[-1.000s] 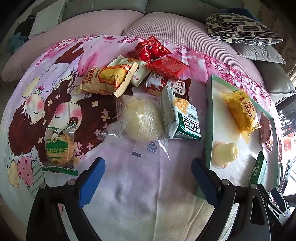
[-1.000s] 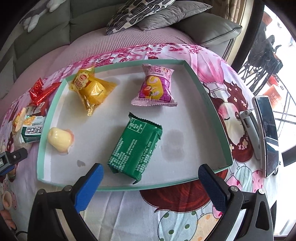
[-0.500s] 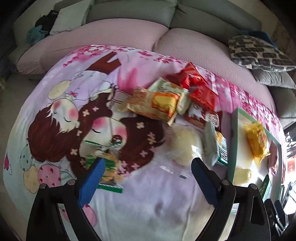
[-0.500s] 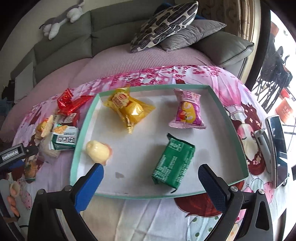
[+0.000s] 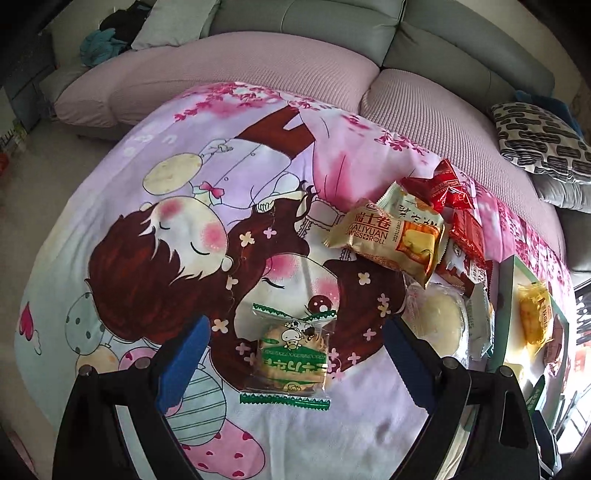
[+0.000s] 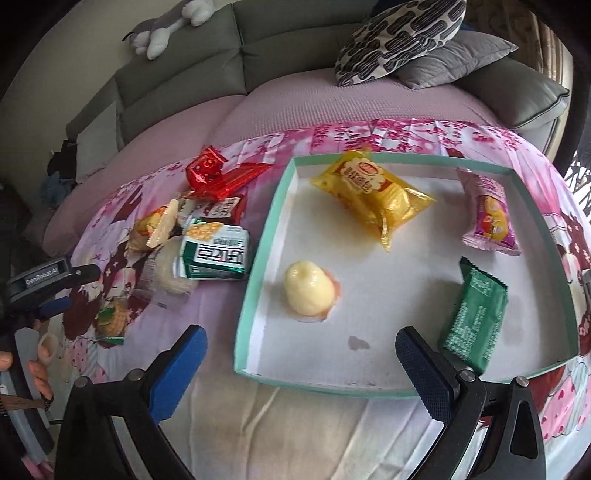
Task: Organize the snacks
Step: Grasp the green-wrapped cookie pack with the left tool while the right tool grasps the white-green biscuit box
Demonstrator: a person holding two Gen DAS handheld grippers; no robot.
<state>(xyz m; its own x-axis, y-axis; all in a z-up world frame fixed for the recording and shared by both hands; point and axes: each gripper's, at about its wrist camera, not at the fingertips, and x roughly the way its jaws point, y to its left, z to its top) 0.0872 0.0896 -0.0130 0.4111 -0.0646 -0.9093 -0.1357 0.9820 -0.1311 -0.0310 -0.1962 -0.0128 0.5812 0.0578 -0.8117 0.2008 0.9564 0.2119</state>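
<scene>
A grey sofa (image 5: 295, 22) backs the cartoon-print cloth (image 5: 184, 184), bare to the left. The mint-rimmed tray (image 6: 258, 266) lies under the right gripper (image 6: 301, 363), jaws wide, empty. The left gripper (image 5: 295, 356), also wide, straddles a green-edged biscuit packet (image 5: 291, 354) without touching. Beyond-right: "DALIYUAN SWISS ROLL" packet (image 5: 388, 236).

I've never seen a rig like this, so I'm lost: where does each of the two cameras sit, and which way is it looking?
Left wrist view: sits on the left gripper, looking down along its open blue-padded fingers at a clear biscuit packet with green edges on the cartoon-print cloth.
Right wrist view: sits on the right gripper, looking down at the mint-rimmed white tray; a hand shows at left.
Shared: the biscuit packet, the red wrappers, the tray.
</scene>
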